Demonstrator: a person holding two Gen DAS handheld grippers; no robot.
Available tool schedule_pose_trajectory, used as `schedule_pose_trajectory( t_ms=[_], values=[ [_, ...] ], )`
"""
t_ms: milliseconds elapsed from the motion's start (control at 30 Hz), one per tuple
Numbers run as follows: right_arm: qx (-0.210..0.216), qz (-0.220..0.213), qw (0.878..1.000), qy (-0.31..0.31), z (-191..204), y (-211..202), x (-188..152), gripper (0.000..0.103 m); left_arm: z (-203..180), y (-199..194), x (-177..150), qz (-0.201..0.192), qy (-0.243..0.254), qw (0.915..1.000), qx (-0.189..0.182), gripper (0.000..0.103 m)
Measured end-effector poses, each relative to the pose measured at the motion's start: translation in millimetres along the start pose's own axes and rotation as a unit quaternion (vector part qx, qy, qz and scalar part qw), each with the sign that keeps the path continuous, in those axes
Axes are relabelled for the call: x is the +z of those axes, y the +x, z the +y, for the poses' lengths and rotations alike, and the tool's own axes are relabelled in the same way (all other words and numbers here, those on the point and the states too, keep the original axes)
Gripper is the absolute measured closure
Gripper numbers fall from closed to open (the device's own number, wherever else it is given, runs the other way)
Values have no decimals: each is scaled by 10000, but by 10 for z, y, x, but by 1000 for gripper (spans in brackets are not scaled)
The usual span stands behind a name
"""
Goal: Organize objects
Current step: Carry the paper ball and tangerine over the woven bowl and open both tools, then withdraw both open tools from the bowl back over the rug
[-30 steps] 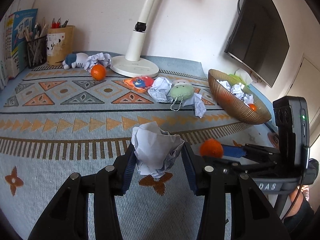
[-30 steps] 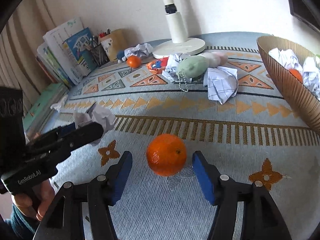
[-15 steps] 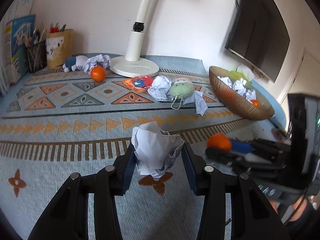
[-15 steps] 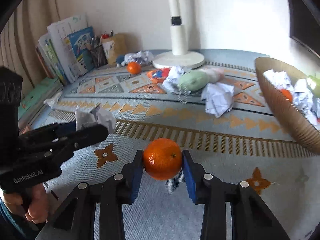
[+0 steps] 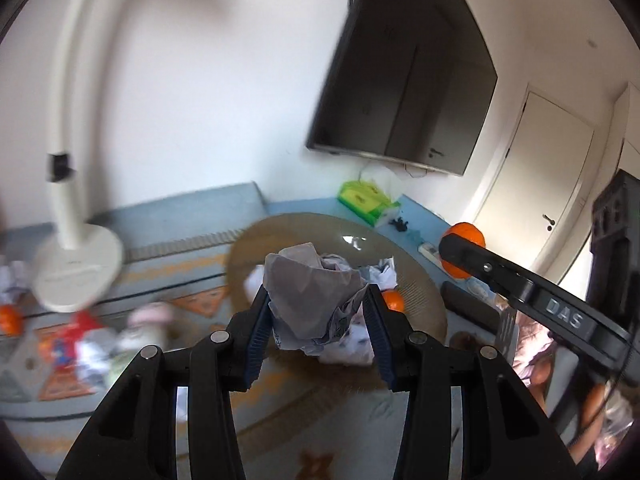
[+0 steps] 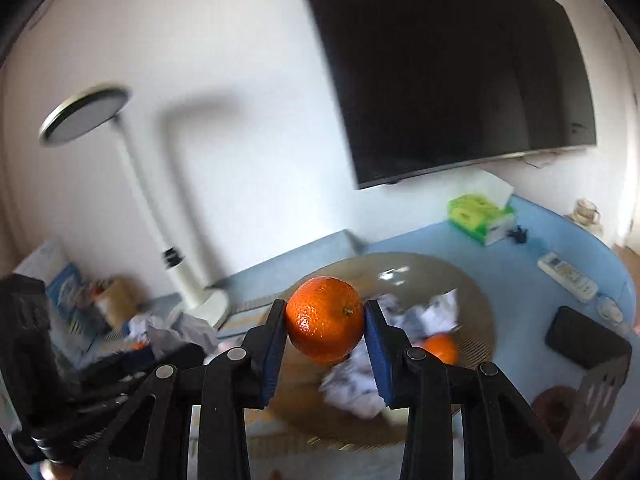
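Television (image 6: 452, 68), dark and wall-mounted, fills the right wrist view from twelve to two o'clock. White desk lamp (image 6: 132, 184) rises at nine to ten o'clock, its base on the patterned cloth (image 5: 168, 272). Brown ribbed bowl (image 6: 476, 292) sits at centre, slightly toward four o'clock, holding crumpled papers (image 6: 436, 312) and a second orange (image 6: 440, 350). Green tissue box (image 6: 478, 216) stands at two o'clock beyond the bowl. Left gripper (image 5: 316, 316) is narrowed onto a paper ball (image 5: 314, 300), both pads pressed against it, held in front of the bowl. Right gripper (image 6: 326, 322) is clamped on an orange (image 6: 325, 318), pads touching both sides, raised before the bowl's near rim. From the left wrist view, that orange (image 5: 464, 248) appears at three o'clock.
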State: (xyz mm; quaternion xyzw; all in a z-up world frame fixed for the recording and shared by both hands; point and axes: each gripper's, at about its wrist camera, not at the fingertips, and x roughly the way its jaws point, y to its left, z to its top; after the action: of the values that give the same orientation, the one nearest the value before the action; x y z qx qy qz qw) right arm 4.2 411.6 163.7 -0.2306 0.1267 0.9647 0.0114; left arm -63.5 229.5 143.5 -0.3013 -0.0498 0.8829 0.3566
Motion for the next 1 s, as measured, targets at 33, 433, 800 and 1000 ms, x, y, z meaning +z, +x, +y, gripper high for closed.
schedule_pose_trajectory(
  t_ms=[33, 433, 800, 1000],
  values=[
    [-32, 80, 10000, 35, -55, 73, 16, 66, -35, 139, 17, 67, 66, 9999, -58, 61],
    [289, 391, 9985, 264, -109, 187, -10, 49, 328, -261, -79, -112, -508, 9986, 76, 7],
    [1343, 899, 9861, -388, 1204, 154, -779, 49, 1165, -1596, -990, -307, -1253, 9717, 1976, 6],
    [1172, 1149, 9804, -1094, 1630, 532, -1411, 49, 1605, -1555, -1452, -351, -1705, 9631, 2051, 6]
  ],
)
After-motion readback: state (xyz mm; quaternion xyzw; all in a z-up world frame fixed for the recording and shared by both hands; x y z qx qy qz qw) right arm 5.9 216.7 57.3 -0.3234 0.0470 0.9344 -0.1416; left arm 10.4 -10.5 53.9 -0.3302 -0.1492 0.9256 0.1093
